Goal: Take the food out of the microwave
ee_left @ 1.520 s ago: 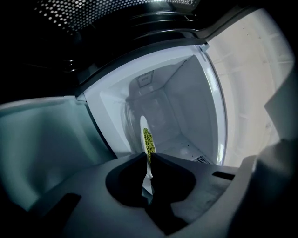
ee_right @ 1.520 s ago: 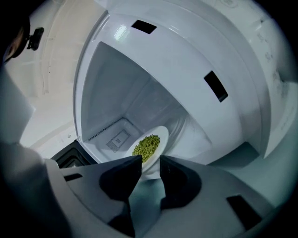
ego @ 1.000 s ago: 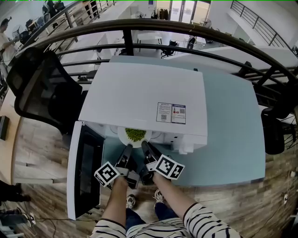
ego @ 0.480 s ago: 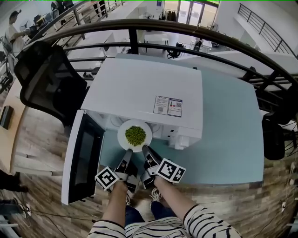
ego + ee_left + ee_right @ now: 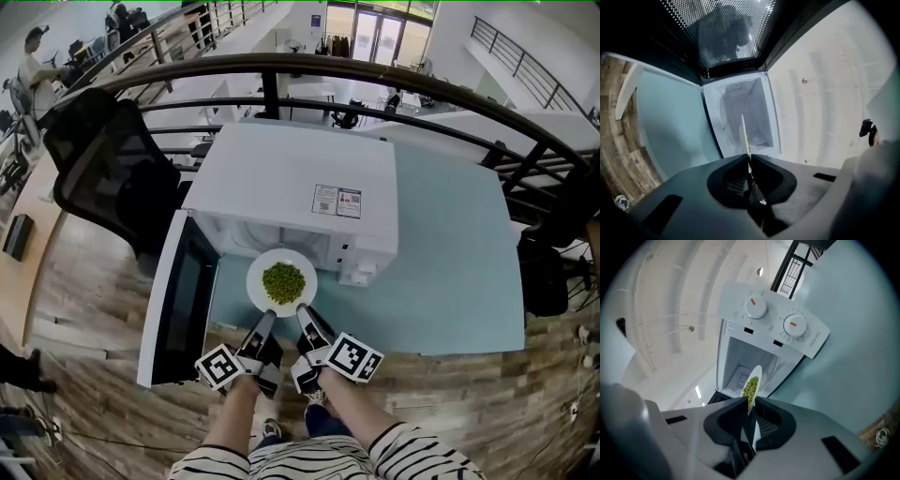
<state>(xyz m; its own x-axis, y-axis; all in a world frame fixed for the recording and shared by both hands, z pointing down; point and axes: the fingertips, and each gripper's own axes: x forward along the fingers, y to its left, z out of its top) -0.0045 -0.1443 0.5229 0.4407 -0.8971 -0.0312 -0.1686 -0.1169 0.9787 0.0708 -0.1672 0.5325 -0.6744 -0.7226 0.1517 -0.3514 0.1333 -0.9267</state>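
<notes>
Open microwave door (image 5: 178, 300) stands just left of the left gripper (image 5: 268, 321). The white microwave (image 5: 291, 183) sits ahead on the teal bench (image 5: 450, 272), with a black chair (image 5: 108, 169) beyond. Left jaws are nearly together, clamped on the near rim of the white plate (image 5: 255, 281); right gripper (image 5: 304, 314) jaws have just been closing and pinch the same rim alongside. The plate of peas (image 5: 284, 279) juts forward from both jaws, outside the cavity and above the bench.

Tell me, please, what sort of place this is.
Most likely an open-plan office, perhaps on a mezzanine. A black railing runs behind the table, a mesh office chair stands beside it, and the microwave suggests a staff kitchen corner.
</notes>
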